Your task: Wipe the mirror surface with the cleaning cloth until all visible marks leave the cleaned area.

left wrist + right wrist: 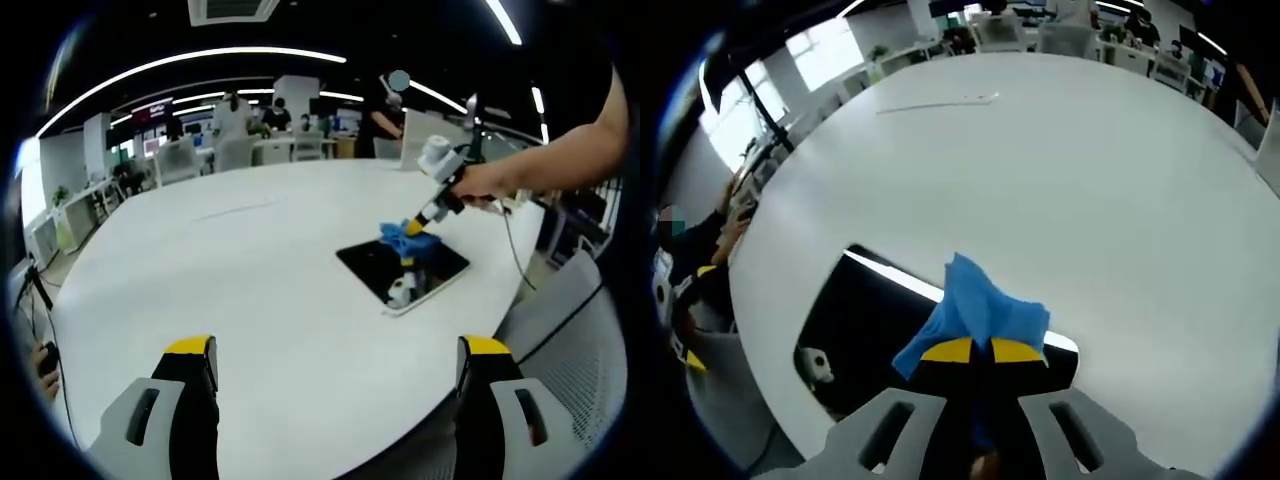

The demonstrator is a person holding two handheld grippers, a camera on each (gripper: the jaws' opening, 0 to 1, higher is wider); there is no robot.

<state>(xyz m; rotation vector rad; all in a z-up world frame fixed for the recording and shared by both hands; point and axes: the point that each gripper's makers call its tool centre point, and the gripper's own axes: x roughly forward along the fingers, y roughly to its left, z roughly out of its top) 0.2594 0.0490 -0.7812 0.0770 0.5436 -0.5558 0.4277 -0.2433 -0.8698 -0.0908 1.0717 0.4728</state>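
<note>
Right claw (pixel 971 351) around cloth (pixel 975 305) on mirror (pixel 855 310)

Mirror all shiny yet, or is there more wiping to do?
Wiping is under way. The right gripper is shut on the blue cloth and presses it onto the mirror lying flat on the white table. Marks are too small to judge, so done can't be confirmed. The left gripper is open over the table.

Left gripper view: low over the near edge of the white desk (pixel 250 290), facing across it, well back from the mirror (pixel 402 265), which lies mid-distance right.

Right gripper view: close above the mirror (pixel 855 330), looking steeply down and across the desk (pixel 1060 170).

Shared: mirror, blue cloth (pixel 405 236) (pixel 980 310), desk.
</note>
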